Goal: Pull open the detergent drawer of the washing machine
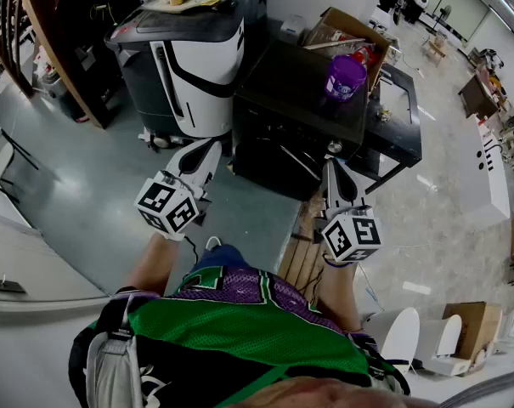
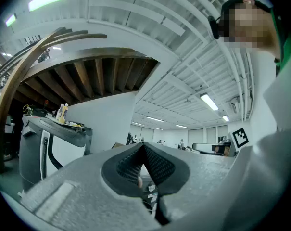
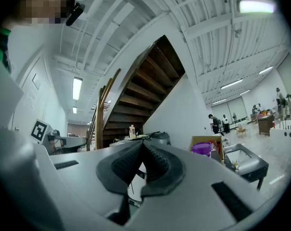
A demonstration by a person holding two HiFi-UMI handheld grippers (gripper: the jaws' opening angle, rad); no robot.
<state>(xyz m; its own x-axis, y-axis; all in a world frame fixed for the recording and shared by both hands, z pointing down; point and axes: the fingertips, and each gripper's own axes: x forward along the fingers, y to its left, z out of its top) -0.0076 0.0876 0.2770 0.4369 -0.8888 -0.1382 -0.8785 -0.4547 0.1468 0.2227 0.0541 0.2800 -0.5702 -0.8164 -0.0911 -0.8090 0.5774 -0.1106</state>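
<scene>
A black washing machine (image 1: 295,100) stands in front of me, with a purple tub (image 1: 346,76) on its top. I cannot make out its detergent drawer. My left gripper (image 1: 210,147) is held out short of the machine's left front corner, jaws shut and empty. My right gripper (image 1: 331,164) hovers before the machine's front right, also shut with nothing in it. In the left gripper view the pads (image 2: 157,165) meet at their tips. The right gripper view shows its pads (image 3: 157,165) closed as well, with the purple tub (image 3: 201,148) beyond them.
A white and black appliance (image 1: 197,58) with bottles on top stands left of the washing machine. An open cardboard box (image 1: 346,28) sits behind it and a black frame table (image 1: 401,109) to its right. A wooden staircase (image 1: 44,32) rises at far left. A wooden pallet (image 1: 303,253) lies underfoot.
</scene>
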